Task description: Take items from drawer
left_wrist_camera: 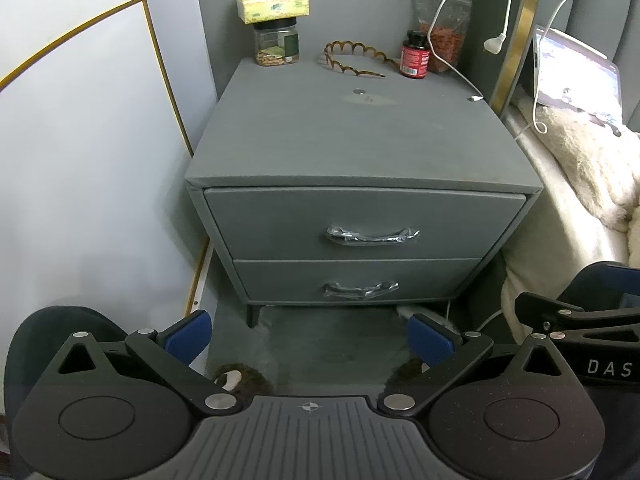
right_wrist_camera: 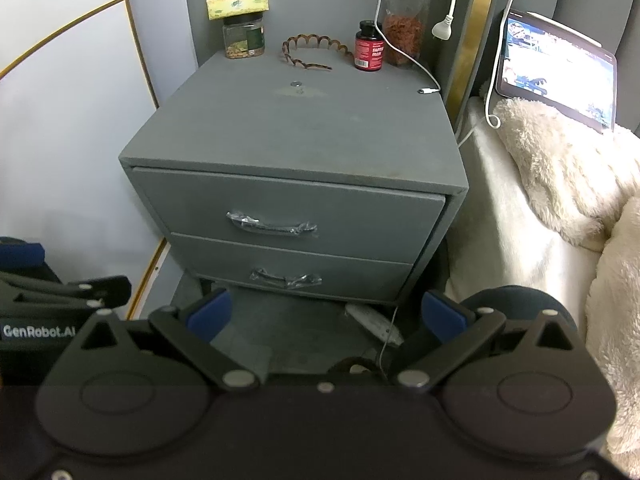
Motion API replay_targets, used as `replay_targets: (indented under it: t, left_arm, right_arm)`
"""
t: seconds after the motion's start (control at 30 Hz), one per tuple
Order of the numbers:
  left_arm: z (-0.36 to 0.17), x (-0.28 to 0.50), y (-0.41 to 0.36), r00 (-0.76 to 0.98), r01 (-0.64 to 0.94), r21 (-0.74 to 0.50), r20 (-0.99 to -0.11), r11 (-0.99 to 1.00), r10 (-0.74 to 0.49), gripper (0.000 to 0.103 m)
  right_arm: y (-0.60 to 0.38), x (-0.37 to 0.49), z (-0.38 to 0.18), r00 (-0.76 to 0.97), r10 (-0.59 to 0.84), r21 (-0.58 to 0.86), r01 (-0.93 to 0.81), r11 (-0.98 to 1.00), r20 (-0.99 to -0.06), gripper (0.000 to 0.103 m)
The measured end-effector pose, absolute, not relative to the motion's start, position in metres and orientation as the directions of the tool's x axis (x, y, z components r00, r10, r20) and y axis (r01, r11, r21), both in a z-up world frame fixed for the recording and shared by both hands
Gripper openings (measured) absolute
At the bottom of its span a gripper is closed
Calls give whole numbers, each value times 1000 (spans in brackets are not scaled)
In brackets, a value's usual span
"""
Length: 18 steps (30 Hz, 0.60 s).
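Both drawers of the grey nightstand (left_wrist_camera: 360, 136) are closed, so whatever is to come out is hidden inside. The left gripper (left_wrist_camera: 310, 338) and right gripper (right_wrist_camera: 326, 316) hang low before its front edge, jaws spread wide, holding nothing. I'd go for the top drawer's handle (left_wrist_camera: 372, 236), still in crinkly plastic wrap: close squarely on its middle and pull straight out, as that film looks slippery.

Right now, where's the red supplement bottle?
In both views, the red supplement bottle stands at the nightstand top's back right, between the scalloped headband and the snack pouch.
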State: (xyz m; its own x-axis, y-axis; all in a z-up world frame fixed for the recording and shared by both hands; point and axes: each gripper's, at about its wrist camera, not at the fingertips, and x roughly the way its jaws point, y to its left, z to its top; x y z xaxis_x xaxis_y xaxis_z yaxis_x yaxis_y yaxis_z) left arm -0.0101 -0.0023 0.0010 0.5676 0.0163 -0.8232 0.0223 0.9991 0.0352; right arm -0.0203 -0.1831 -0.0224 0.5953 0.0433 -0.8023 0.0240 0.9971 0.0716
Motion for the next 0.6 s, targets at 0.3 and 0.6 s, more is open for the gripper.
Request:
replay_targets:
  t: [0.3, 0.6]
  left_arm:
    - [1, -9, -3, 568, 25, 35, -823, 999, 14, 103]
    - [1, -9, -3, 572, 21, 42, -820, 999, 22, 103]
  right_arm:
    - [-183, -21, -21, 598, 39, 69, 27, 997, -801, 103]
    - [-182, -22, -20, 601, 43, 71, 23, 997, -798, 103]
